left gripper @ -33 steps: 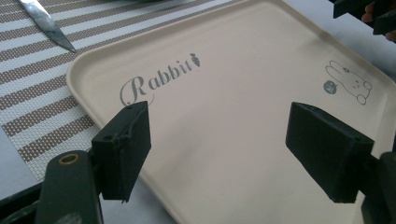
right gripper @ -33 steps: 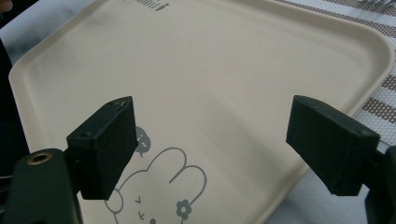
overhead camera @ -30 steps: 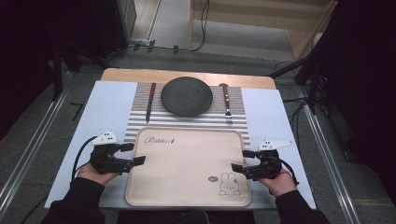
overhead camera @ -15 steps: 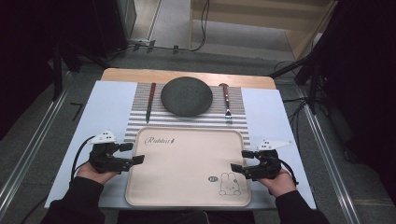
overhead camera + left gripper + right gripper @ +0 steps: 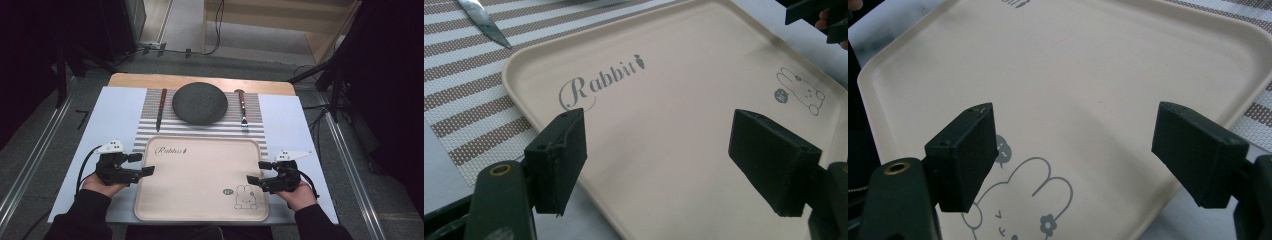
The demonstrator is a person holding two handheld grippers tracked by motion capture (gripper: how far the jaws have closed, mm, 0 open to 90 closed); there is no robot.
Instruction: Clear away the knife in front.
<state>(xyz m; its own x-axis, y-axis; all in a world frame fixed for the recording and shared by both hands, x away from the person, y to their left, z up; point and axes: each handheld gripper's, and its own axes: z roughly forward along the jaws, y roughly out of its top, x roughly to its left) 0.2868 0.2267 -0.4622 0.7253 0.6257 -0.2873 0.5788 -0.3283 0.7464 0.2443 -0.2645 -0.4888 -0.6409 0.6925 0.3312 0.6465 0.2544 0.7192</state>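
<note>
A beige tray [image 5: 200, 200] printed with "Rabbit" lettering and a small rabbit drawing lies at the table's front middle. My left gripper [image 5: 141, 164] is open at the tray's left edge, and its jaws reach in over the rim. In the left gripper view the left gripper [image 5: 656, 135] holds nothing, with the tray [image 5: 674, 75] below it. My right gripper [image 5: 258, 172] is open at the tray's right edge. In the right gripper view the right gripper [image 5: 1073, 130] stands wide apart above the tray [image 5: 1073, 60], near the rabbit drawing [image 5: 1033, 200].
Behind the tray a striped placemat [image 5: 145, 131] carries a dark round plate [image 5: 200, 103], a knife [image 5: 161, 107] to its left and a fork [image 5: 242, 107] to its right. A pale sheet [image 5: 115, 115] covers the table. Metal rails run along both sides.
</note>
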